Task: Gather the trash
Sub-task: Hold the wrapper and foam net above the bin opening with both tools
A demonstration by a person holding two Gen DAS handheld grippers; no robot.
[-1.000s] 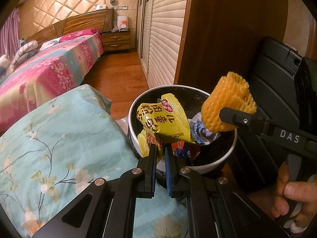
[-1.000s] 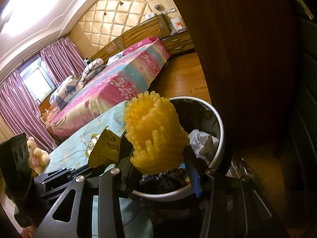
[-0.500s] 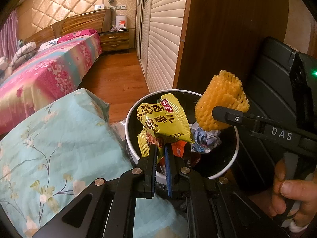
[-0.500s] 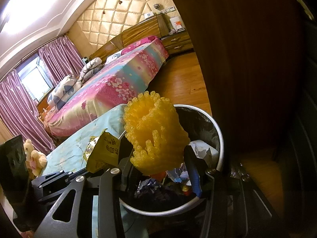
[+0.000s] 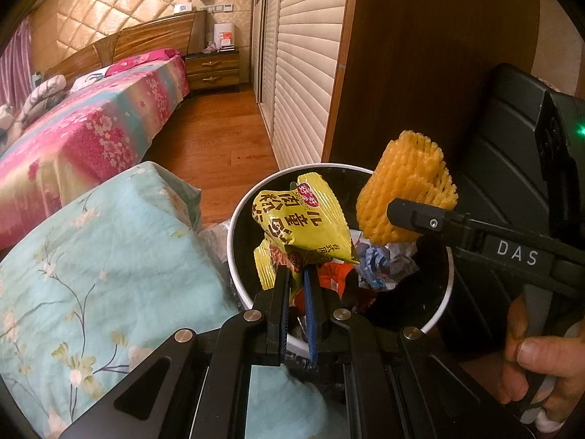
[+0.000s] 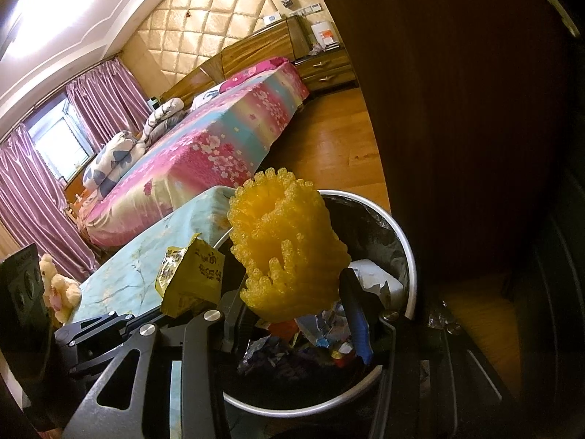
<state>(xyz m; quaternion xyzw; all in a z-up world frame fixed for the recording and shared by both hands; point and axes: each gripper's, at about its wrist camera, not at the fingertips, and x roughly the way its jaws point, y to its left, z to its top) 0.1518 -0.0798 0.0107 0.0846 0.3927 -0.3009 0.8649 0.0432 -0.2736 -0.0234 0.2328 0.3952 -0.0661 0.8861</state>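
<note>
My left gripper is shut on a yellow snack wrapper and holds it over the near rim of a round white bin lined with a black bag and holding crumpled trash. My right gripper is shut on a yellow foam fruit net and holds it above the same bin. The net and the right gripper also show in the left wrist view, over the bin's right side. The wrapper shows at the left in the right wrist view.
A surface under a teal floral cloth lies left of the bin. A dark wooden wardrobe stands behind it and a black case at the right. A bed with a pink floral cover stands across the wooden floor.
Both grippers have lifted a little and drawn back, so the bin sits lower and farther in both views. The wrapper and the net stay held.
</note>
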